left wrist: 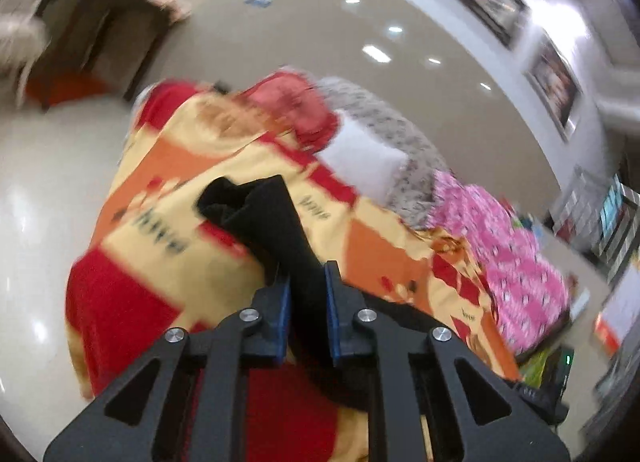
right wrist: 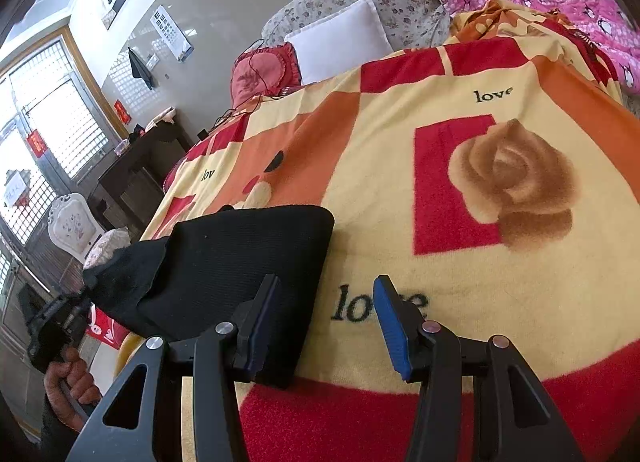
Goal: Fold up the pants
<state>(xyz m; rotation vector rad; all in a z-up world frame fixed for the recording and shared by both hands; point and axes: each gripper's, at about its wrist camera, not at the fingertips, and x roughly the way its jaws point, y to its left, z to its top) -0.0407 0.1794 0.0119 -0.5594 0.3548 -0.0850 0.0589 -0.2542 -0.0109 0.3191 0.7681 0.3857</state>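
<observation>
Left wrist view: the left gripper (left wrist: 307,290) pinched a fold of the black knit pants (left wrist: 280,230), lifted above the yellow, red and orange fleece blanket (left wrist: 160,166). The right gripper (right wrist: 326,322) stood half open, empty, beside the pants; white pillow (right wrist: 340,42) beyond.

A: Pants (right wrist: 240,258)? 
B: Black matt ribbed knit cloth. 
A: Blanket (right wrist: 400,190) on the bed? 
B: Fuzzy fleece, printed. 
A: Tongs (right wrist: 326,326)? 
B: Matt black plastic, blue rubbery-looking pads (right wrist: 394,326), shiny metal pins. Floor (left wrist: 36,198) glossy, smooth.
</observation>
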